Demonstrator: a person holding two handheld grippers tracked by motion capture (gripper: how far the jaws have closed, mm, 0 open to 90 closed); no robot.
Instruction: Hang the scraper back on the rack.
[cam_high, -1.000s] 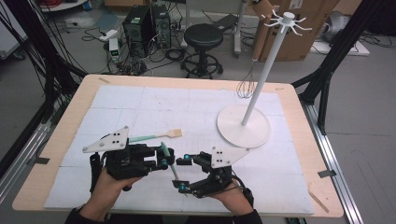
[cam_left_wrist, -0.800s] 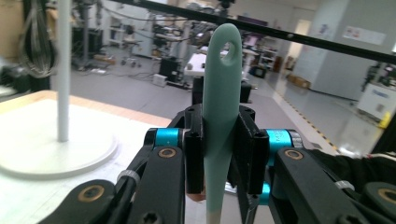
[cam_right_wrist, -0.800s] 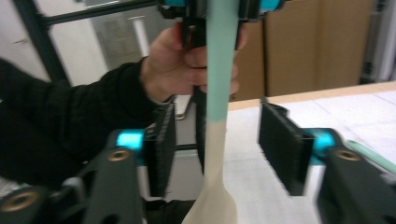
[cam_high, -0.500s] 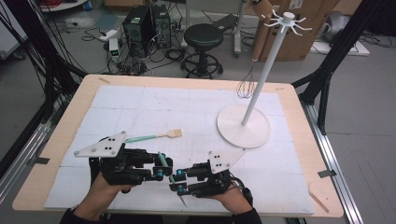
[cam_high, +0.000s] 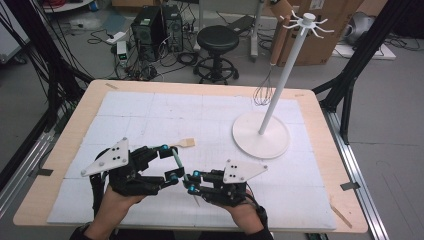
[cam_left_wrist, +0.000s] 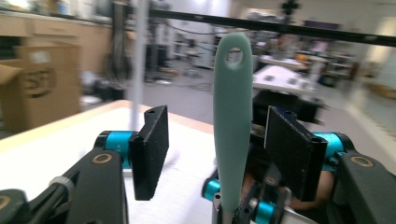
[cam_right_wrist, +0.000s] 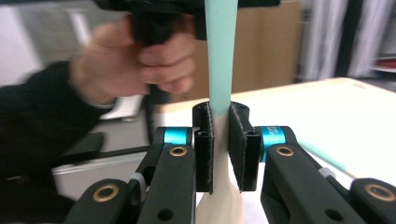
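A spatula (cam_high: 179, 162) with a teal handle and a pale blade stands slanted between my two grippers at the near middle of the table. My right gripper (cam_high: 189, 183) has just been closing, and it is shut (cam_right_wrist: 220, 126) on the spatula (cam_right_wrist: 220, 70) where the handle meets the blade. My left gripper (cam_high: 170, 162) has just been opening. Its jaws (cam_left_wrist: 217, 126) stand apart on either side of the handle (cam_left_wrist: 232, 116) without touching it. The handle's end, with its hole, points up. A second spatula (cam_high: 187, 143) lies on the mat behind the left gripper, its handle partly hidden.
A white hook stand (cam_high: 272, 95) rises from a round base (cam_high: 261, 136) at the right of the white mat (cam_high: 150, 110). A wire whisk (cam_high: 263, 92) hangs beside its pole. A black stool (cam_high: 218, 40) and computer cases stand beyond the far edge.
The left jaws have opened off the teal handle. The right jaws, open a second ago, have closed on the spatula. Both hands have stayed in place.
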